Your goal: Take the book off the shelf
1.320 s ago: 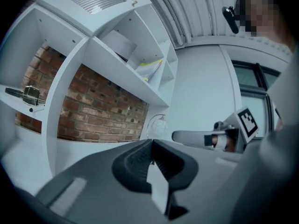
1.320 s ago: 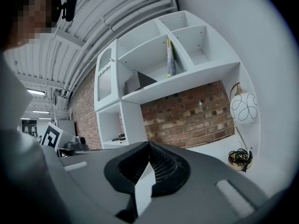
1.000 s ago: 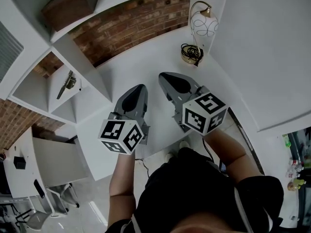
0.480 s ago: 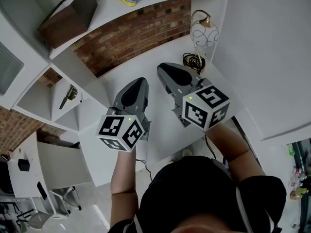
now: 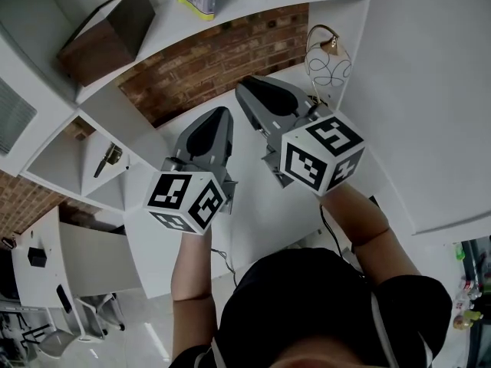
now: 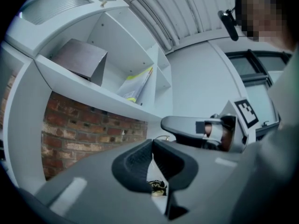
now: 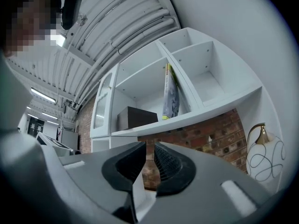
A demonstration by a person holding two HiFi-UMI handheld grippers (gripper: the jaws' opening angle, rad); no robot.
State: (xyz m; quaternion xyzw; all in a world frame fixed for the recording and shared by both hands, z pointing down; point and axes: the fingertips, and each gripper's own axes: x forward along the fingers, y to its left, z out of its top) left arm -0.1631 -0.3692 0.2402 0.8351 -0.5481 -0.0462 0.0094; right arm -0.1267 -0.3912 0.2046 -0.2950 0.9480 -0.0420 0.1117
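Book [image 7: 170, 92]: stands in the shelf [image 7: 210, 111] compartment, leaning on its divider, untouched.
Your right tool [image 7: 149, 149]: raised toward it; jaws have just been opening, slightly apart, empty.
Your left tool [image 6: 152, 146]: raised too; jaws together, empty.
Meaning: you're mid-reach; the grasp is not yet made.

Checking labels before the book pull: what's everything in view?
book: one, grey and yellow, upright on the upper shelf, leaning on a divider
box: one, dark brown, same shelf, apart from the book
shelf unit: one, white, on the wall
brick wall: red-brown, below the shelf
lamp: one, white globe, gold stem, desk's far corner
desk: one, white
small object: one, dark, lower cubby, unidentifiable
left gripper: grey, fingers together, empty
right gripper: grey, fingers just opening, narrow gap, nothing between
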